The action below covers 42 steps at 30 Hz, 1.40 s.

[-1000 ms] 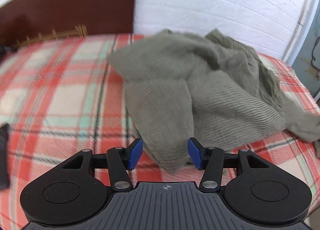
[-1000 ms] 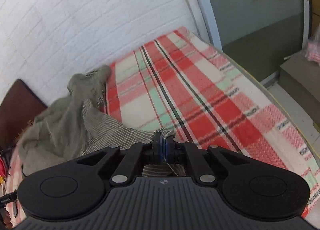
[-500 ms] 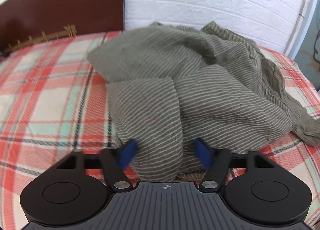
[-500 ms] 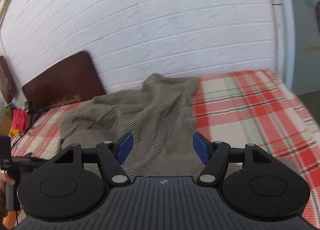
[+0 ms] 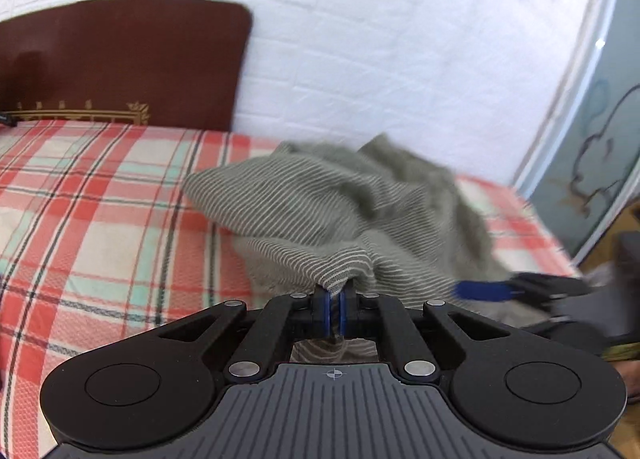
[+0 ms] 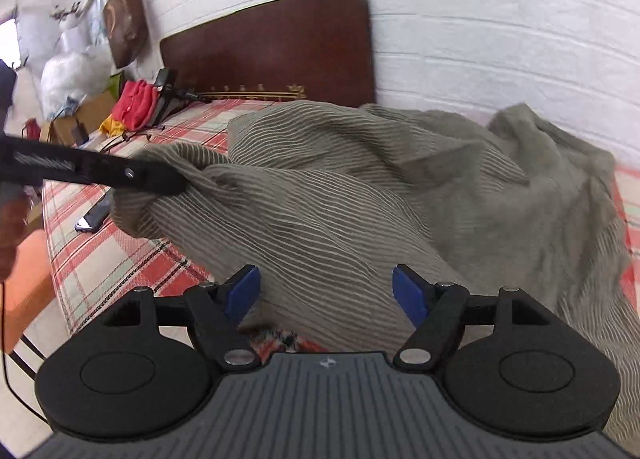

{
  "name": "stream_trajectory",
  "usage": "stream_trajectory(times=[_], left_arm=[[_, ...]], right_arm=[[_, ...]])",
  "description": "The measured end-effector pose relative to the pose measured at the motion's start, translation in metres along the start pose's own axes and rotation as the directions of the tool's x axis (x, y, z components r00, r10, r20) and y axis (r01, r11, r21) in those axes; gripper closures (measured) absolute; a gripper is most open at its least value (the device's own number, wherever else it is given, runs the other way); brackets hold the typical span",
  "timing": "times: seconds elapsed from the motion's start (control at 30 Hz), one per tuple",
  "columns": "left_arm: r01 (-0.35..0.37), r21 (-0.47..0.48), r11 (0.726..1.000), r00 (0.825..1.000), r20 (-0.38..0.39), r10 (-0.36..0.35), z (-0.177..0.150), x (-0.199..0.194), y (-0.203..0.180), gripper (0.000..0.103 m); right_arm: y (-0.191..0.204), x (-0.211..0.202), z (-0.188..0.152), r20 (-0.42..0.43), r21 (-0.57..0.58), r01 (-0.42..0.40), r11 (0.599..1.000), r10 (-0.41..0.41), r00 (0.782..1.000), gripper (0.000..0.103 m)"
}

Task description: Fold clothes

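Observation:
An olive-grey striped garment (image 5: 340,211) lies bunched on the plaid bed. My left gripper (image 5: 335,309) is shut on a fold of its near edge and lifts that edge a little. In the right wrist view the same garment (image 6: 360,195) spreads across the middle, and the left gripper (image 6: 160,179) comes in from the left, pinching the cloth. My right gripper (image 6: 326,291) is open just above the garment's near part, with cloth lying between and below its blue pads. The right gripper (image 5: 516,289) also shows blurred at the right of the left wrist view.
The red, white and green plaid bedsheet (image 5: 100,227) covers the bed. A dark brown headboard (image 5: 120,59) and white brick wall (image 5: 380,39) stand behind. A phone (image 6: 94,219) lies near the bed's left edge. Red cloth (image 6: 134,103), boxes and bags sit at the far left.
My left gripper has closed on the garment's near edge and raised it. My right gripper, shut on cloth a second ago, opened and swung left to face the headboard over the garment.

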<state>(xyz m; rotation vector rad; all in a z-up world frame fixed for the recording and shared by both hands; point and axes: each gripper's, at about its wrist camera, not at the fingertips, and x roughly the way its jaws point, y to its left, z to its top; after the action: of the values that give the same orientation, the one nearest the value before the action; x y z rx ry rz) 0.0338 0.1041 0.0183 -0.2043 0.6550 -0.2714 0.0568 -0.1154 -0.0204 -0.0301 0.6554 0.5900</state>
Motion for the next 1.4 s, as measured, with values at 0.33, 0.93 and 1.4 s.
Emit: stream_trajectory(times=[0.33,0.93,1.4], left_arm=[[0.087,0.049,0.995,0.996,0.025,-0.088,0.008,-0.008,-0.02,0.102],[-0.052,0.021,0.998,0.993,0.11,0.049,0.009,-0.015,0.002,0.027],[0.035,-0.019,0.999,0.998,-0.043,-0.035,-0.002,0.065,0.005,0.011]], right_arm=[[0.046,-0.015,-0.006,0.105,-0.261,-0.042,0.964,0.072,0.992,0.025],[-0.022,-0.083,-0.007,0.186,-0.006,0.04,0.999,-0.038,0.982,0.1],[-0.094,-0.169,-0.018,0.319,0.274,0.192,0.942,-0.278,0.906,0.1]])
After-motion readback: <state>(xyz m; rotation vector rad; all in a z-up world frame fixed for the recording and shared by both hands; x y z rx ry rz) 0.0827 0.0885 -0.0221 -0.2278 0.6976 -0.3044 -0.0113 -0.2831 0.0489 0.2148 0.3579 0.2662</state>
